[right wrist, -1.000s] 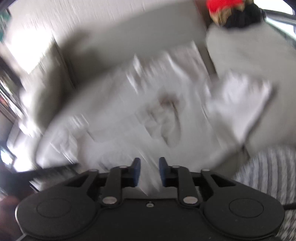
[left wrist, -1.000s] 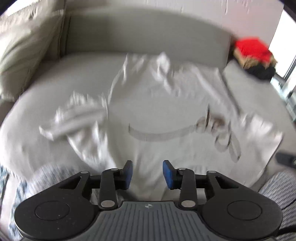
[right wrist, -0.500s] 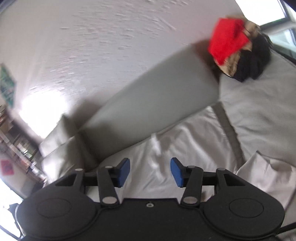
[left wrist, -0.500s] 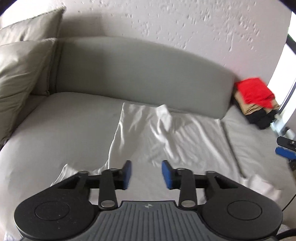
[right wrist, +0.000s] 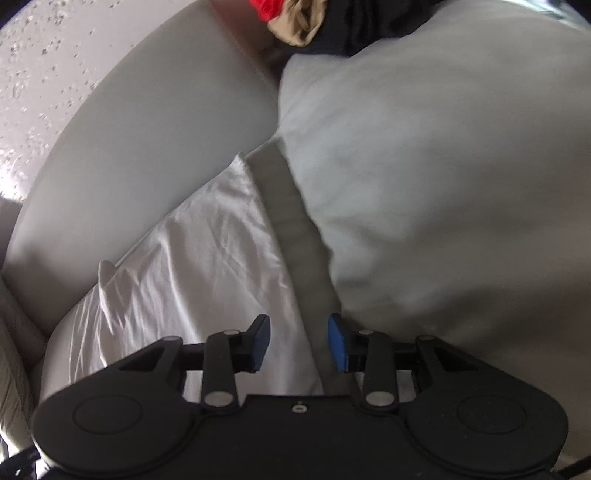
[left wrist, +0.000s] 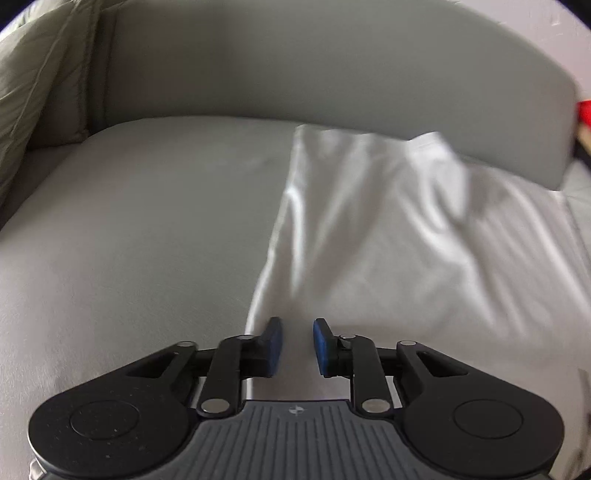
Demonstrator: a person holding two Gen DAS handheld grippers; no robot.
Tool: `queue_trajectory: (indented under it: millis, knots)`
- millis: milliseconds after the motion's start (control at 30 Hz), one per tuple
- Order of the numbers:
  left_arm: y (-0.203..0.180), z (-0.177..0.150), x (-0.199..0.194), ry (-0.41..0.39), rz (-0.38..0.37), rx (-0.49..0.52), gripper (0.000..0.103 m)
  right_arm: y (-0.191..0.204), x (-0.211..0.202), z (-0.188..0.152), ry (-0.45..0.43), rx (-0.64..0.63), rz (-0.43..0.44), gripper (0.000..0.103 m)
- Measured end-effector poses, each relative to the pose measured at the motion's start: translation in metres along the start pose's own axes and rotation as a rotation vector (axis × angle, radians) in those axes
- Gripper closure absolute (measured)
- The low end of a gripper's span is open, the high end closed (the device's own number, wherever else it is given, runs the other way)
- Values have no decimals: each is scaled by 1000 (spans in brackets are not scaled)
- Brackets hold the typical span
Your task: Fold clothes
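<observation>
Grey sofa (left wrist: 155,229) all around, smooth matte upholstery, curved padded backrest (left wrist: 332,70) behind, rumpled olive cushion (left wrist: 33,74) tucked at far left. Rough speckled plaster wall (right wrist: 33,85) up top in the right wrist view.

White garment (left wrist: 388,236) spread flat on the seat, thin soft cloth, creased in long diagonal ridges, far edge bunched against the backrest, one small peak standing up there. Straight left hem running down toward the left gripper (left wrist: 297,345). No print, label or writing readable on the visible part; only a tiny emblem on the ribbed grey gripper housing, too small to read.

Left gripper just over the garment's near left edge, blue pads narrowly apart, nothing pinched between them. Right gripper (right wrist: 299,341) poised over the garment's right edge (right wrist: 207,266) beside the seam gap (right wrist: 295,236) between two seat cushions, jaws moderately apart, empty.

Heap of red, tan and black clothing (right wrist: 310,18) piled at the far corner, well apart from the white garment.
</observation>
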State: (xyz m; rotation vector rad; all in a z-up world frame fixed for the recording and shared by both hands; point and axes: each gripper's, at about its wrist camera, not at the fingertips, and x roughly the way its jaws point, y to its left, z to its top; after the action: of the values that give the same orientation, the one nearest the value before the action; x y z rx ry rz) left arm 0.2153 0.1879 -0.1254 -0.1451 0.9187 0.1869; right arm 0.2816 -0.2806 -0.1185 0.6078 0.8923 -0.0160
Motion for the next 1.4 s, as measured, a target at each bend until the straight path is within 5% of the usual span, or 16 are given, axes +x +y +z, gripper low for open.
queue_trajectory:
  millis: [100, 200, 300, 500, 733, 800, 900, 1033, 1100, 1233, 1400]
  knots:
    - [6, 1, 4, -8, 44, -49, 83, 15, 7, -7, -23, -127, -55, 100]
    - [5, 1, 6, -12, 73, -44, 84, 22, 2, -14, -131, -187, -184, 101]
    - [-3, 0, 5, -17, 99, 27, 84, 13, 12, -17, -105, -145, -206, 101]
    - [5, 0, -13, -28, 55, 31, 82, 7, -25, -15, -89, -87, -98, 75]
    - [4, -19, -29, -27, 19, 54, 79, 23, -58, -40, 29, -203, 68, 84]
    - [9, -26, -25, -13, 69, 41, 75, 25, -47, -51, 71, -250, -58, 87]
    - [14, -30, -33, -18, 129, 43, 75, 13, -42, -63, -18, -367, -393, 103]
    - [27, -33, -44, -18, 148, 39, 72, 18, -51, -77, -29, -431, -451, 103]
    - [34, -34, -56, -50, 118, 9, 76, 26, -68, -78, -74, -398, -414, 103]
    - [32, -34, -75, -137, 42, 10, 81, 33, -98, -78, -146, -324, -245, 84]
    - [12, -26, -45, -103, -4, 65, 86, 31, -68, -74, -54, -222, -55, 84]
